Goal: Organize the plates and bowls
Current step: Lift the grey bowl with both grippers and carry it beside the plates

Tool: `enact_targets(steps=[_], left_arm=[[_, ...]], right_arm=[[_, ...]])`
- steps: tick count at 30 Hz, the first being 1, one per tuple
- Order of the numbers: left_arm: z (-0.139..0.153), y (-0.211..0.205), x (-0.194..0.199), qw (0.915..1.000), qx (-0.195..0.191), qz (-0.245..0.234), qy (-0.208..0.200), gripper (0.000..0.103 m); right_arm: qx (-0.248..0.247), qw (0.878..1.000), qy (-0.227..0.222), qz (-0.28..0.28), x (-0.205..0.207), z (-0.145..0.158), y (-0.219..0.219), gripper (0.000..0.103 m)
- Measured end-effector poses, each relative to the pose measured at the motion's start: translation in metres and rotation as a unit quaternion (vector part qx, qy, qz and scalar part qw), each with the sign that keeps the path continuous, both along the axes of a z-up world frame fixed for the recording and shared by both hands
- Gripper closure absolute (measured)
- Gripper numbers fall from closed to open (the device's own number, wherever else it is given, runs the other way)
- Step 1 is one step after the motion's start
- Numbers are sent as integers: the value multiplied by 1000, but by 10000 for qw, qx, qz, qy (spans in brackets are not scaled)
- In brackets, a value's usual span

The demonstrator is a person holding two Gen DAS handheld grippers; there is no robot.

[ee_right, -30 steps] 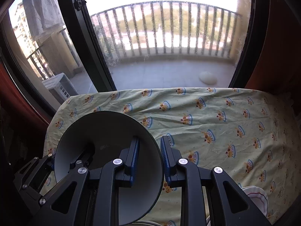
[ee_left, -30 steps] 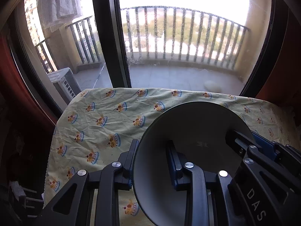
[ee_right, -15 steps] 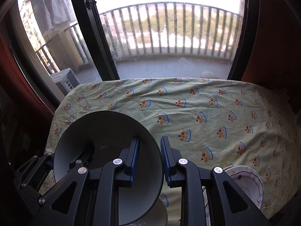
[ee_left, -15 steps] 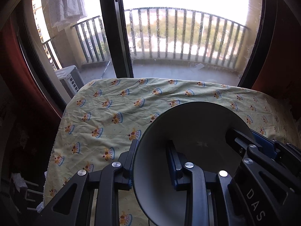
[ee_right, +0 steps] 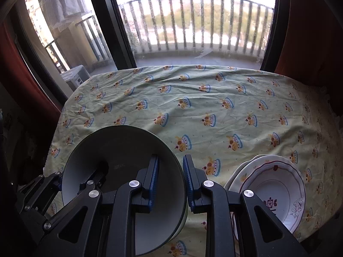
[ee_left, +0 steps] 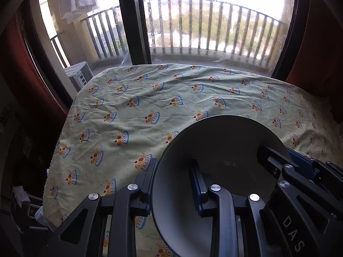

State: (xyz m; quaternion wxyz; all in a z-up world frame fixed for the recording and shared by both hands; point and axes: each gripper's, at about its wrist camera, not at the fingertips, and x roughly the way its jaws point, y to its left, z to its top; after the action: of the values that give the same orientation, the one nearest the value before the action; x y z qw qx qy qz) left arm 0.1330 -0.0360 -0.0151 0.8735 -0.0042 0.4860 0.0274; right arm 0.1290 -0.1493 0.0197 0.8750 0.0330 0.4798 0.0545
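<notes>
Above tablecloth [ee_right: 214,107]: bowl [ee_right: 120,160] carried nearer; patterned plates [ee_right: 276,188] now visible.

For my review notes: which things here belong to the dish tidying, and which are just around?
Part of the job:
- bowl, gripped by left gripper and right gripper
- flowered plates

Just around:
- tablecloth
- balcony railing
- outdoor unit

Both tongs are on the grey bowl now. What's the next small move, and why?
Probably ease the grey bowl down onto the bare tablecloth ahead. The left tongs and right tongs each pinch opposite sides of its rim, and it looks to be off the table. The patterned plates sit to the right, so keep left of them.
</notes>
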Motion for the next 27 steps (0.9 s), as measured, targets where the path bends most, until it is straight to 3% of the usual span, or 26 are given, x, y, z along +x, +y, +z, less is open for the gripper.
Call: enact_targets(steps=[17,23,27], left_arm=[[-40,5,-2,9969,-213,-420,637,75],[-46,5,0,9943,-315,-646,788,75],[-48,2,-1,9932,-191,-822,802,75]], right_arm=[[-191,9974,667,-190,-4,-42,6,76],[-421,9961,707,-313,-5,-45,10,76],[-447,9947,806,-445,-8,-50,8,77]])
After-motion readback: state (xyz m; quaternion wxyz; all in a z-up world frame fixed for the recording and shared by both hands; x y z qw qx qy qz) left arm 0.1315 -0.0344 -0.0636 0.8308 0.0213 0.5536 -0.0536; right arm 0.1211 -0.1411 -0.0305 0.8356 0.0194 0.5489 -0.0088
